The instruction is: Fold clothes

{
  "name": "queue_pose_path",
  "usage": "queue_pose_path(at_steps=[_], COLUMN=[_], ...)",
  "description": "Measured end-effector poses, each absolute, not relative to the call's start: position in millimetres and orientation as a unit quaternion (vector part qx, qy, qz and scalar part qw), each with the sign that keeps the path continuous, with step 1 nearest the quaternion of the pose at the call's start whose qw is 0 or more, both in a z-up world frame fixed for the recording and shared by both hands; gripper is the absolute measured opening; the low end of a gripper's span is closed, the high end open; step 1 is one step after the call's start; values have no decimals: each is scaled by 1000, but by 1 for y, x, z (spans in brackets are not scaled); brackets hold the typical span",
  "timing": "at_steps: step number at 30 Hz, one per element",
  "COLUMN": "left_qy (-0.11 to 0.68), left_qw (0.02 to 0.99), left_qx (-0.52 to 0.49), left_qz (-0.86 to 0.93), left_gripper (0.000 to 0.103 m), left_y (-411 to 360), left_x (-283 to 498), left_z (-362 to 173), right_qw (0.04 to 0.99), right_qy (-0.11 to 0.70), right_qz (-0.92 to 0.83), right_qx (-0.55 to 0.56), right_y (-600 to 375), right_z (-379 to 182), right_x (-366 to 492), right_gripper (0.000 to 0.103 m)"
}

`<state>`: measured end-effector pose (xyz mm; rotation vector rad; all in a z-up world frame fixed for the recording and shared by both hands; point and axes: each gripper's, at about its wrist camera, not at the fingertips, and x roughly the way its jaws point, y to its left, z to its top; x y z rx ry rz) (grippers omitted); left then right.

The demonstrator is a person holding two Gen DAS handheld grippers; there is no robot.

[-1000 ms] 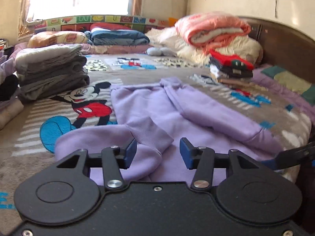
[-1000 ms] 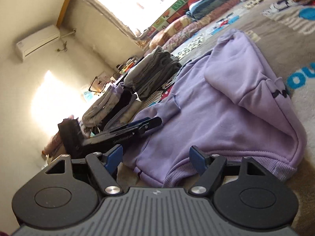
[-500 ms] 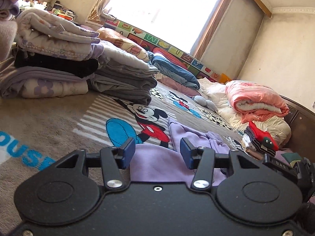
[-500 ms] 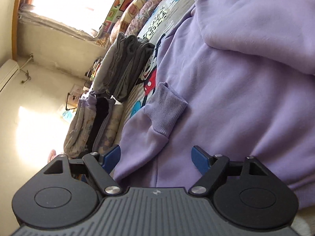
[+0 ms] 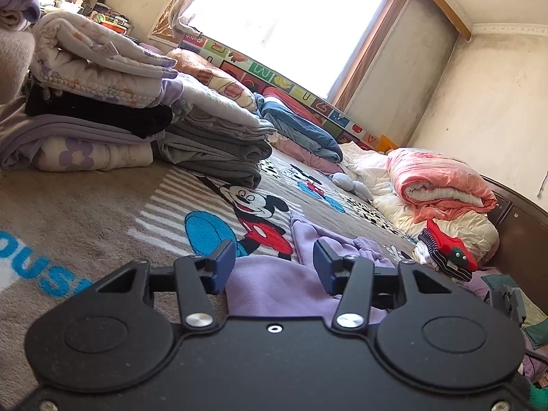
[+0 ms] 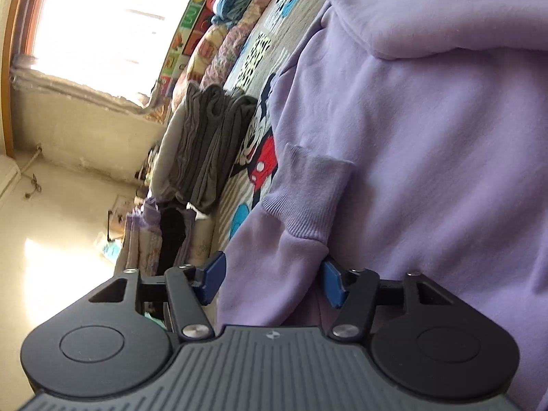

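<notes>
A lavender sweatshirt (image 6: 428, 137) lies spread on the bed, one sleeve folded over its body with the ribbed cuff (image 6: 308, 198) showing. My right gripper (image 6: 273, 282) is rolled on its side and its jaws are closing on that sleeve below the cuff. One blue pad lies on top of the sleeve and the other is tucked under it, both touching the fabric. My left gripper (image 5: 274, 267) is open at the sweatshirt's near edge. The lavender fabric (image 5: 274, 291) lies low between its fingers, and neither pad presses it.
The bed has a grey Mickey Mouse cover (image 5: 85, 222). A folded grey stack (image 5: 212, 147) and a taller pile of quilts (image 5: 85, 78) stand at the left. A pink blanket roll (image 5: 441, 185) and red and striped clothes (image 5: 445, 250) lie by the wooden headboard (image 5: 520, 226).
The left gripper swung left and rolled, off the sweatshirt's middle toward the folded stacks. The right gripper moved in along the sleeve, and its jaws narrowed onto it.
</notes>
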<state>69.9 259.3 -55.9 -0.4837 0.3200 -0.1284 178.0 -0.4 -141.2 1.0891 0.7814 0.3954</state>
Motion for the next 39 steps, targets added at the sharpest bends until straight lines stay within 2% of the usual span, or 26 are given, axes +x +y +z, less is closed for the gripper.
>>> queue_pose_path(at_steps=[6, 8, 9, 10, 16, 18, 26, 30, 35, 38, 39], left_qy=[168, 172, 174, 177, 182, 183, 188, 216, 244, 263, 265], left_qw=[955, 955, 955, 955, 956, 956, 955, 952, 954, 953, 953], left_qx=[-238, -234, -233, -231, -217, -212, -179, -117, 22, 42, 54], left_qz=[-59, -57, -58, -59, -76, -85, -145, -183, -174, -146, -139], left_gripper=[49, 49, 49, 49, 50, 58, 78, 80, 80, 80, 76], left_y=[262, 262, 262, 261, 254, 250, 214, 175, 112, 91, 85], left_x=[72, 73, 74, 74, 71, 70, 61, 60, 51, 53, 53], left_z=[-62, -63, -64, -65, -65, -64, -58, -63, -74, -85, -88], right_qw=[779, 776, 777, 777, 819, 830, 866, 882, 893, 898, 899], right_qy=[341, 347, 349, 351, 315, 301, 252, 229, 212, 206, 203], right_qz=[166, 159, 157, 155, 211, 239, 292, 287, 275, 272, 271], right_qx=[499, 502, 500, 498, 431, 405, 319, 295, 285, 279, 278], right_y=[2, 2, 2, 2, 2, -3, -58, -85, -111, -124, -129], right_z=[-149, -154, -155, -157, -116, -95, -11, 17, 35, 40, 42], right_x=[192, 198, 201, 204, 202, 201, 215, 215, 205, 196, 194], right_gripper=[43, 31, 20, 14, 11, 11, 11, 11, 11, 11, 11])
